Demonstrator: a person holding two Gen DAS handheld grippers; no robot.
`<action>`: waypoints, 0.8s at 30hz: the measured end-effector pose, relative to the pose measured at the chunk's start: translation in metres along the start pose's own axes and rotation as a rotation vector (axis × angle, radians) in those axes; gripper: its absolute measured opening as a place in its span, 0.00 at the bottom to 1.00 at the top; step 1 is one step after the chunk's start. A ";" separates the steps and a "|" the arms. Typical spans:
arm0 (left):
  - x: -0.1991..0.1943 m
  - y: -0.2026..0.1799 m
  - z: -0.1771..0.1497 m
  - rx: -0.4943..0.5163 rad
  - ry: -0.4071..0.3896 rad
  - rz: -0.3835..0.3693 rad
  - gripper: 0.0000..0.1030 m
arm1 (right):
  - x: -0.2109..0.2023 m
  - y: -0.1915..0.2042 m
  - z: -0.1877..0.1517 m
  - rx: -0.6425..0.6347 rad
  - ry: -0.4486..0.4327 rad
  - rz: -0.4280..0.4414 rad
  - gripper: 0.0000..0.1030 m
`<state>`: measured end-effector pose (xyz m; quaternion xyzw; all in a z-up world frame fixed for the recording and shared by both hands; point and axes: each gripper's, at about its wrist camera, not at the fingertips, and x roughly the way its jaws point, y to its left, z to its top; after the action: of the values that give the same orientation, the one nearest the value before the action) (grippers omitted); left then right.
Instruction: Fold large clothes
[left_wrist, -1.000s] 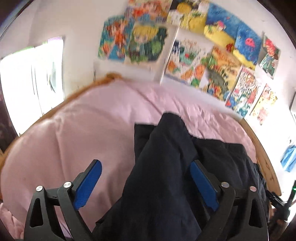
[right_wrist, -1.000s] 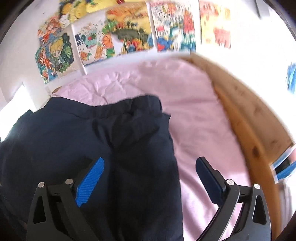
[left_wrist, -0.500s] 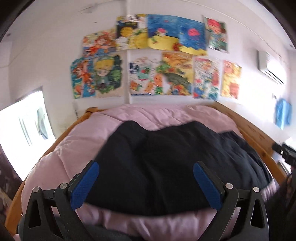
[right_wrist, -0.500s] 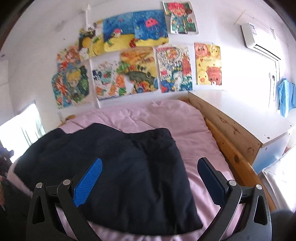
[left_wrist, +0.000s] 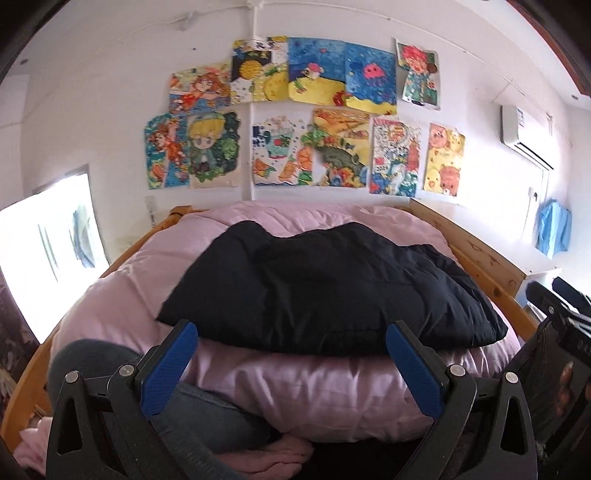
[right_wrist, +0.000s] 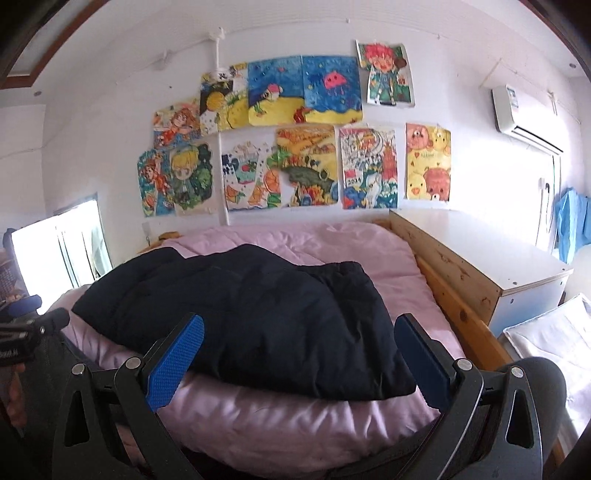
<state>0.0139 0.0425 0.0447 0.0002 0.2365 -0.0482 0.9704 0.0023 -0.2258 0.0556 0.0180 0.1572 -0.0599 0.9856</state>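
A dark navy padded garment (left_wrist: 332, 288) lies folded in a flat bundle on the pink quilt (left_wrist: 295, 391) of a bed. It also shows in the right wrist view (right_wrist: 258, 317). My left gripper (left_wrist: 291, 365) is open and empty, held back from the bed's near edge, in front of the garment. My right gripper (right_wrist: 299, 358) is open and empty too, also short of the near edge. Neither touches the cloth.
The bed has a wooden frame (left_wrist: 480, 258). A white cabinet (right_wrist: 491, 254) stands to its right, with a white cushion (right_wrist: 546, 339) below. Drawings cover the wall (left_wrist: 303, 122). A bright window (left_wrist: 44, 254) is on the left. The person's knee (left_wrist: 110, 373) is by the bed.
Both grippers have pulled back and away from the garment, which was close under them a second ago. The garment now lies folded on the quilt. Both stayed open.
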 end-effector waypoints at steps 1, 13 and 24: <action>-0.002 0.002 -0.001 -0.004 -0.002 0.005 1.00 | -0.007 0.003 -0.002 -0.006 -0.009 0.002 0.98; -0.021 0.010 -0.036 -0.059 -0.001 0.019 1.00 | -0.038 0.030 -0.033 0.009 0.000 0.110 0.99; -0.036 0.001 -0.046 0.000 -0.046 0.030 1.00 | -0.046 0.046 -0.041 -0.049 -0.012 0.100 0.99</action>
<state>-0.0388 0.0476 0.0197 0.0025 0.2141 -0.0337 0.9762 -0.0481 -0.1727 0.0321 0.0010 0.1517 -0.0070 0.9884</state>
